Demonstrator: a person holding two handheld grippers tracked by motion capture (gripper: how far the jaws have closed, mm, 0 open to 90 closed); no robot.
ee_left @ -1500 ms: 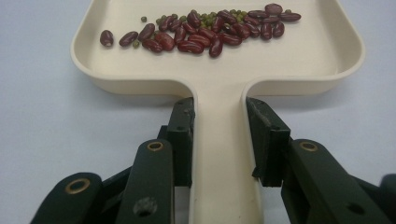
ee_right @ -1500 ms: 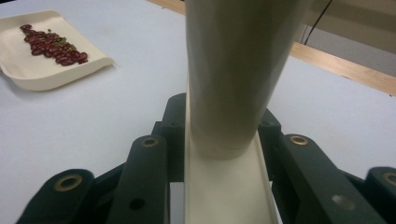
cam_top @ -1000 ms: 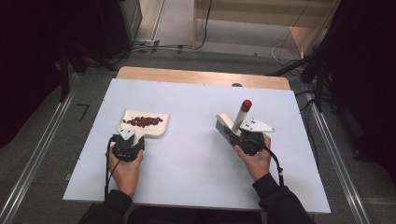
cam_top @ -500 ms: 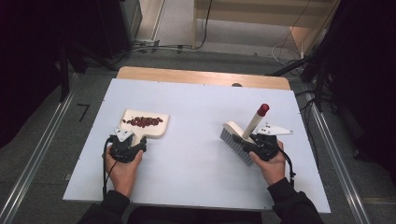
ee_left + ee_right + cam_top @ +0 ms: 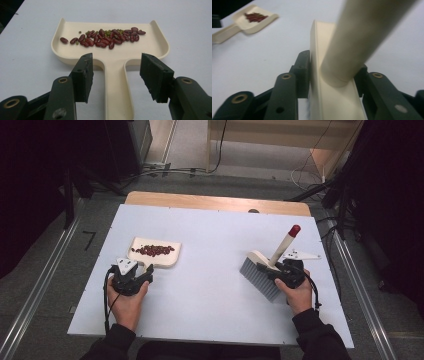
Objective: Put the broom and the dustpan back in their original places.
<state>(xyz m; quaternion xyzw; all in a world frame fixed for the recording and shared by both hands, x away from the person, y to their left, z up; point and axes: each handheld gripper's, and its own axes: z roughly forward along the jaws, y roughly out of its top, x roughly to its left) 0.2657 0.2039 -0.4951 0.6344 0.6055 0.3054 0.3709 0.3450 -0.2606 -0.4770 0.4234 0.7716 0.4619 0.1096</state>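
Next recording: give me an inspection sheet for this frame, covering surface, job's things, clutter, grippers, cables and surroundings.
Surface: white table, wooden strip at its far edge.
Job's things: cream dustpan flat on the table, holding red beans and some small green ones; hand brush with red-tipped handle, bristles on the table.
Clutter: nothing seen.
Grippers: left gripper open, jaws astride the dustpan's handle without touching; right gripper jaws just opening, still at the brush's head.
Cables: gripper leads; floor cables beyond the table.
Surroundings: dark curtains, metal floor rails.

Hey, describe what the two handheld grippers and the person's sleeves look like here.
Both the left gripper and the right gripper are black, with two flat rectangular jaws on linkage arms pinned by brass-coloured rivets. Each carries a grey three-cornered plate on top and trails a black cable along the forearm. The person wears dark sleeves.
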